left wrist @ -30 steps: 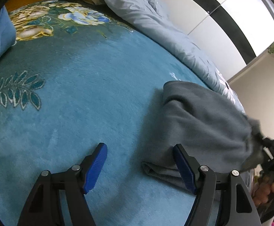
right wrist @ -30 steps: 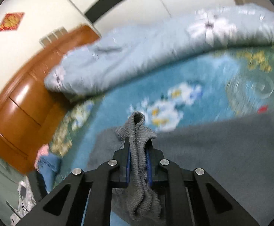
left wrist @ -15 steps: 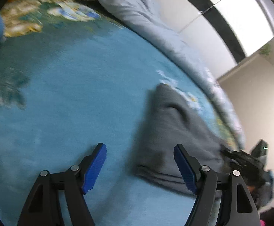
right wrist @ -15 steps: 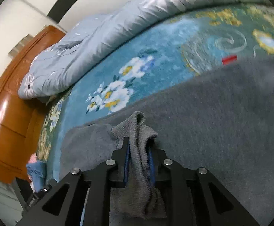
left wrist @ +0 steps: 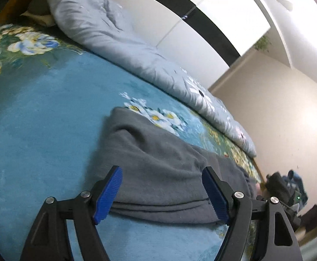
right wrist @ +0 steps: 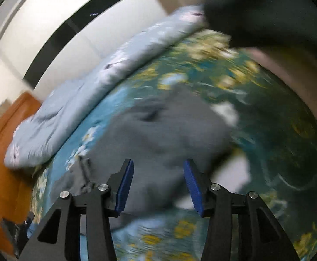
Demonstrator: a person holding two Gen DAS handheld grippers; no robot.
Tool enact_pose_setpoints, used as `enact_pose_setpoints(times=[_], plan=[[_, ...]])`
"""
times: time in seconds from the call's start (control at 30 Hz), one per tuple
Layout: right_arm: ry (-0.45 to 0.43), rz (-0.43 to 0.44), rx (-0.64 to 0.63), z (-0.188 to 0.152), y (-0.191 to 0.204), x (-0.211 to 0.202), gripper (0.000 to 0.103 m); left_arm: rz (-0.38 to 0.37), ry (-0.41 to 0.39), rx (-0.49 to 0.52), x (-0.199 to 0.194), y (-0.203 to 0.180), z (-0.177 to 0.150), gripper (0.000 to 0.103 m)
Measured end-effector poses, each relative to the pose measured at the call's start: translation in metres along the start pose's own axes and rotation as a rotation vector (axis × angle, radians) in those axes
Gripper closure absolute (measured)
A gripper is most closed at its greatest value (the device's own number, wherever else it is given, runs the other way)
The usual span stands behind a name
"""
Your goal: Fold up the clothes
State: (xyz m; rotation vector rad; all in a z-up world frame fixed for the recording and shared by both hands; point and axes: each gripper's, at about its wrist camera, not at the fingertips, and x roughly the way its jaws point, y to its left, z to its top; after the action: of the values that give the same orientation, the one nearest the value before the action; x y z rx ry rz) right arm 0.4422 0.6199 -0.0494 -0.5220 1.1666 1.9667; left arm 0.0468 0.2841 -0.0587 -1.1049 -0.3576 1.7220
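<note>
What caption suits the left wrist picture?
Open left claw hovering at the folded grey garment on a blue floral blanket.

Left gripper (left wrist: 161, 193): two black angular finger arms of flat, plate-like construction with triangular cut-outs near the base. Each arm carries two round silver screw heads on its upper face. Each fingertip is fitted with a blue pad (left wrist: 107, 196) with fine ribbing along its inner face.

Right gripper (right wrist: 158, 187): same build, with black arms, triangular cut-outs, two silver screws per arm and ribbed blue pads (right wrist: 124, 186). A dark sleeve (right wrist: 267, 8), blurred, shows at the upper right of the right wrist view.
</note>
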Motion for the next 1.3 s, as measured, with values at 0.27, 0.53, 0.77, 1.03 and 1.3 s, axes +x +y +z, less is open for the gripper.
enact_pose_setpoints(times=[0.27,0.53,0.77,1.03,1.3], plan=[[-0.048,-0.038,0.146,-0.003,-0.020,0.001,0.052,-0.024,0.059,0.004,0.013,-0.004,-0.008,0.024],[-0.093,-0.025,0.190,0.001,-0.022,0.024,0.028,-0.013,0.080,0.012,0.016,-0.006,-0.010,0.023],[-0.146,-0.078,0.141,0.015,-0.010,0.037,0.045,-0.013,0.085,0.000,0.018,-0.003,-0.008,0.023],[-0.183,-0.100,-0.087,0.030,0.054,0.005,0.076,-0.020,0.049,-0.040,0.010,0.006,-0.002,0.023],[-0.241,-0.014,-0.533,-0.001,0.207,-0.018,0.078,-0.029,0.000,-0.106,-0.005,0.021,0.006,0.023]])
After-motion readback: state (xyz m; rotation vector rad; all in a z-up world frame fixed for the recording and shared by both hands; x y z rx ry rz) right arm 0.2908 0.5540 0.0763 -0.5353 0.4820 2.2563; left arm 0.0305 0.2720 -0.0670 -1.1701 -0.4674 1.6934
